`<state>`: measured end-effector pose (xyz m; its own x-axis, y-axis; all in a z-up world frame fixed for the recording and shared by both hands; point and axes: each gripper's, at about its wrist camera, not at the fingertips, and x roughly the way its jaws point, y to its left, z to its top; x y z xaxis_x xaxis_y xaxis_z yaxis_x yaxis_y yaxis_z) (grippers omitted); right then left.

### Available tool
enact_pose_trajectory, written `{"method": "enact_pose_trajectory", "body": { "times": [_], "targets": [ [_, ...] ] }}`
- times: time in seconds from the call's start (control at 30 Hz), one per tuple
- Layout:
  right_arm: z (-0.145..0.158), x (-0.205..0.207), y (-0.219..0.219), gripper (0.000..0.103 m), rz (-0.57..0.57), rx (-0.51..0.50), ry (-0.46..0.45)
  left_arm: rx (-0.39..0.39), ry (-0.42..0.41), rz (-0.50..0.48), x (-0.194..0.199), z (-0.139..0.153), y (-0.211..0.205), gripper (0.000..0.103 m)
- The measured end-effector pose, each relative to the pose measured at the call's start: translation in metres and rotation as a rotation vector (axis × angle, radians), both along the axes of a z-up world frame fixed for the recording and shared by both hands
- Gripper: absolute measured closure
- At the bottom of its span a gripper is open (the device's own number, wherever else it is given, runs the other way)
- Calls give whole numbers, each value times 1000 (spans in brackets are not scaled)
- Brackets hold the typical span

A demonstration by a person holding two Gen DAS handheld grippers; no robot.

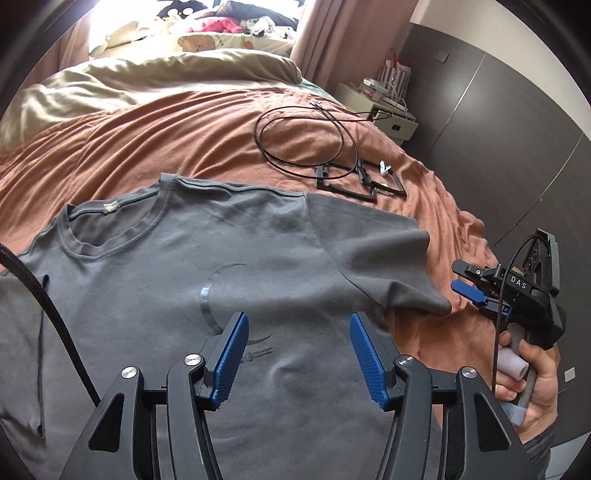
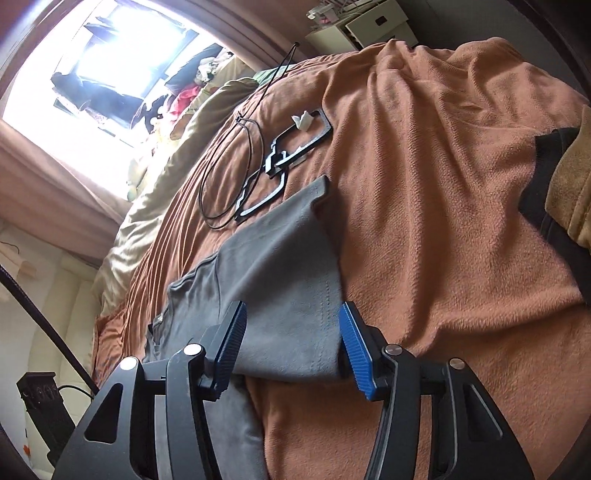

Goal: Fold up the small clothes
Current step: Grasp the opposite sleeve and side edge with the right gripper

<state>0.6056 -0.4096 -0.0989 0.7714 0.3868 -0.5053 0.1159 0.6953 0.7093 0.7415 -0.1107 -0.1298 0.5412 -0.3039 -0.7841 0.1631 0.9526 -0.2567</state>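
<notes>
While the grey T-shirt [image 1: 192, 280] lies spread flat on the orange bedspread [image 1: 166, 133], the left gripper [image 1: 299, 354] hovers released above its chest. The right gripper [image 2: 291, 343], jaws apart, straddles the sleeve [image 2: 291, 280] without clamping it.

A wide bed covered by a rumpled rust-orange fleece blanket [image 1: 192, 122] filled the room. A beige-olive duvet [image 1: 147, 74] lay bunched at its far end, with patterned cream pillows [image 1: 207, 42] beyond it. Hard daylight poured through a bright window [image 2: 110, 70], flanked by dusty-pink curtains [image 1: 332, 33]. A small white bedside cabinet [image 1: 388, 114] stood beside dark grey-brown wardrobe panels [image 1: 498, 122]. A loose black cable [image 1: 306, 136] and black plastic frames [image 1: 358, 181] lay on the blanket.
</notes>
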Motion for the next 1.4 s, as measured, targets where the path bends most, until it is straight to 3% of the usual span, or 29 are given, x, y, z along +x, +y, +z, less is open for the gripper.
{"method": "enact_pose_trajectory", "body": {
  "times": [0.5,0.7,0.8,0.83,0.87,1.2,1.4],
  "targets": [
    [-7,48,0,68,28,-32,89,-53,65,-40,61,-50,-40,85],
    [-11,60,5,72,59,2,76,-74,98,-62,67,-66,-52,87],
    [-14,61,2,83,60,-1,62,-76,116,-66,69,-72,-57,88],
    [-14,59,0,96,68,10,54,-82,123,-69,69,-74,-57,88],
    [-12,56,-2,102,73,25,38,-86,128,-71,70,-75,-59,89],
    [40,34,17,103,138,-19,-127,-95,146,-98,70,-78,-68,89],
    [48,26,28,103,176,13,-181,-108,163,-101,74,-87,-73,89]
  ]
}}
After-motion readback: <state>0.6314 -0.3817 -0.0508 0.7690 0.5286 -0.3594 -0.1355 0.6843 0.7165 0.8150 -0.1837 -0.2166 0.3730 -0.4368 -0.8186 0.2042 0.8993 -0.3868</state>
